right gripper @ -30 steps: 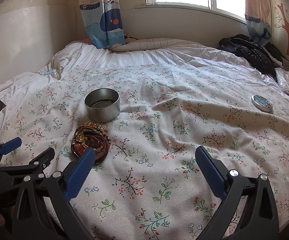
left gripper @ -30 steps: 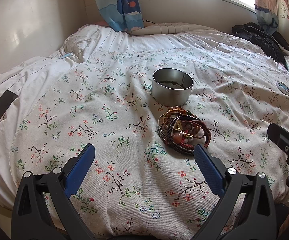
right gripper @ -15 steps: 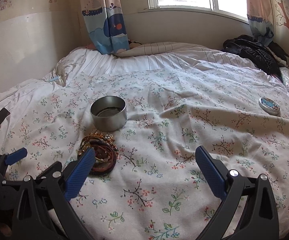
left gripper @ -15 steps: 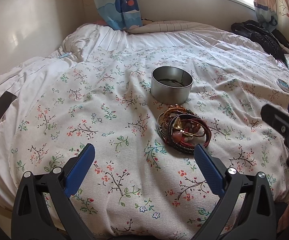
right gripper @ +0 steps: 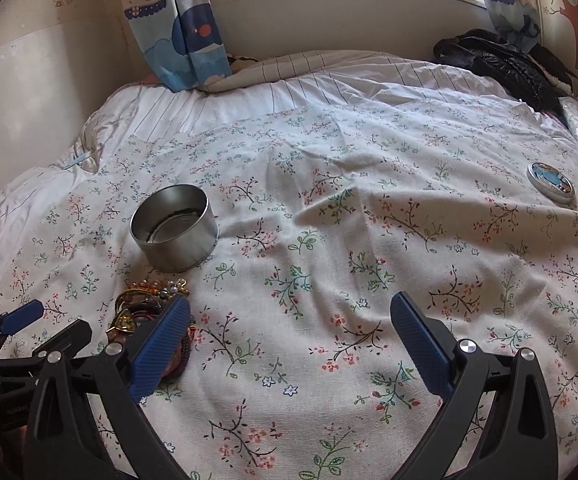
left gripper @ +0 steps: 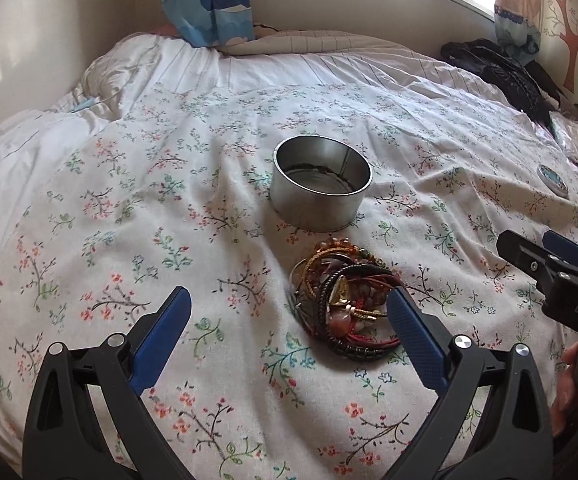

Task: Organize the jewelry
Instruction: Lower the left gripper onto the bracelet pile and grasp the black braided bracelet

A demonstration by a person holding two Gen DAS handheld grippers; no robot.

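Note:
A tangled pile of bracelets and beaded bands (left gripper: pixel 345 304) lies on the floral bedspread (left gripper: pixel 169 208), just in front of an open round metal tin (left gripper: pixel 321 184). My left gripper (left gripper: pixel 289 300) hovers over the pile with its jaws wide and closing. The pile sits by its right finger (left gripper: pixel 413 336) with no pad pressing on it. In the right wrist view the pile (right gripper: pixel 145 308) is partly hidden behind my left finger (right gripper: pixel 161 348), with the tin (right gripper: pixel 175 236) beyond it. My right gripper (right gripper: pixel 289 306) stands open over bare cloth. The left gripper (right gripper: pixel 49 322) shows at the lower left.
A small round lid with a picture (right gripper: pixel 551 182) lies far right on the bedspread. A black jacket (right gripper: pixel 501 64) is heaped at the back right by the wall. Curtains (right gripper: pixel 181 28) hang behind the striped pillow. The right gripper (left gripper: pixel 533 242) and a hand show at the left wrist view's right edge.
Both grippers have moved forward and lower toward the tin and the pile, which look larger now. The right gripper has come further into the left wrist view.

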